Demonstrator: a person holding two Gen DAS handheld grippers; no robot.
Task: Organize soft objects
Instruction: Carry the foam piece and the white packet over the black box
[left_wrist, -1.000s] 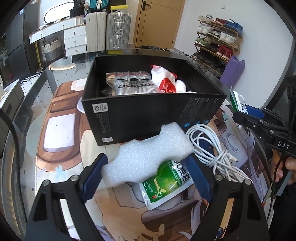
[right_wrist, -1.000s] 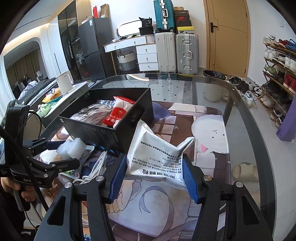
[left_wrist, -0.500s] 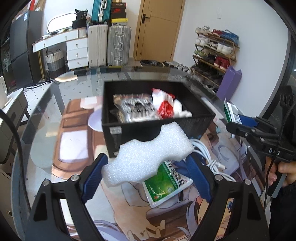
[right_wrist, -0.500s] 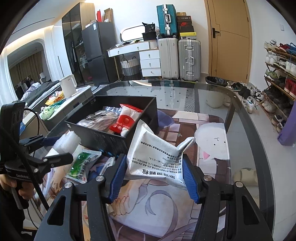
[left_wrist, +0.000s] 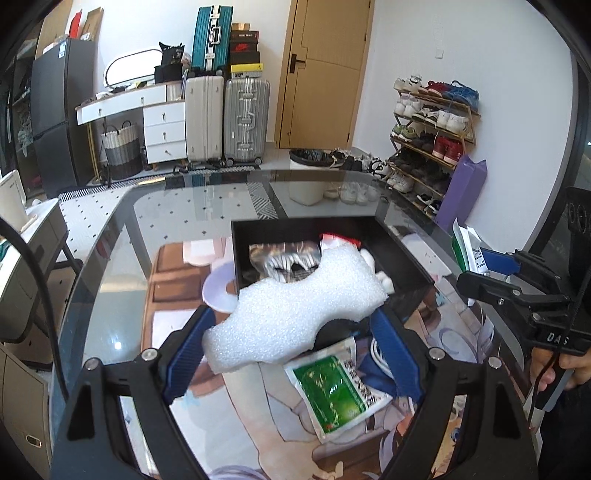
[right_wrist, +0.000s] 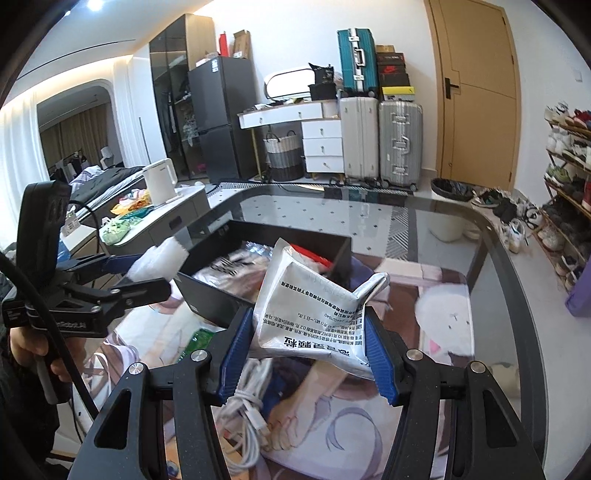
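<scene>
In the left wrist view, the foam fills the centre before the box, the packet lies lower right, and the suitcases stand upper centre.

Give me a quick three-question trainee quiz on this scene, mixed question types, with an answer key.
1. True or false: the left hand-held gripper holds a white foam piece.
2. The right hand-held gripper grips: A) a white cable, B) a silver printed pouch, C) a red packet.
3. Fill in: the green sachet lies on the ____, outside the black box.

Key:
1. True
2. B
3. Table mat
</scene>
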